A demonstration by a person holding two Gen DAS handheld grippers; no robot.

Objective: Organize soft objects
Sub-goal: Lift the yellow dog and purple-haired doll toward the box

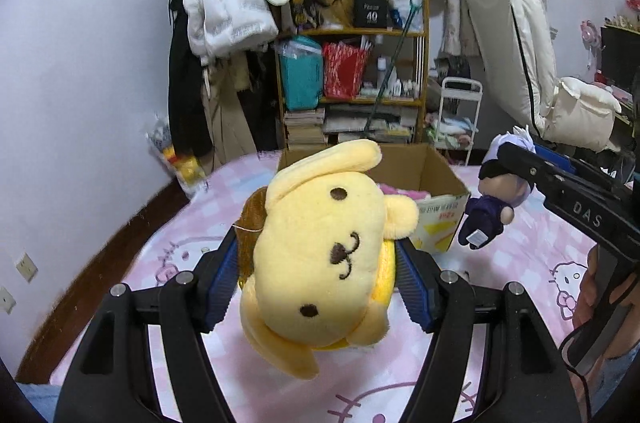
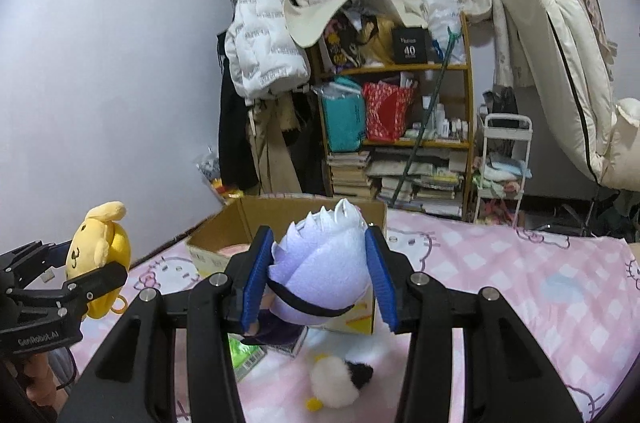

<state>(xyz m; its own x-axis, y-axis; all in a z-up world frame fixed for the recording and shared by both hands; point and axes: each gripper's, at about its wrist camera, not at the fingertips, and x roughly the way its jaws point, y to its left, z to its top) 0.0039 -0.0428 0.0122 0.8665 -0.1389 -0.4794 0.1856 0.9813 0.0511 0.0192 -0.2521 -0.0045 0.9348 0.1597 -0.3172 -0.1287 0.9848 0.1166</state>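
Observation:
My left gripper point(image 1: 318, 265) is shut on a yellow dog plush point(image 1: 320, 255), held above the pink bed with its face turned sideways. In the right wrist view the same yellow dog plush point(image 2: 98, 255) hangs at the left in the left gripper point(image 2: 96, 273). My right gripper point(image 2: 320, 273) is shut on the head of a small doll with pale lilac hair point(image 2: 324, 263) and a dark purple body. The left wrist view shows that doll point(image 1: 496, 191) at the right, pinched in the right gripper point(image 1: 506, 163). An open cardboard box point(image 1: 432, 175) sits just beyond both toys.
A white and black plush point(image 2: 340, 379) lies on the pink cat-print bedsheet point(image 2: 520, 287) below my right gripper, beside a green card point(image 2: 244, 355). Behind the bed stand a cluttered wooden shelf point(image 1: 352, 71), hanging coats point(image 1: 224, 3) and a white cart point(image 2: 504, 167).

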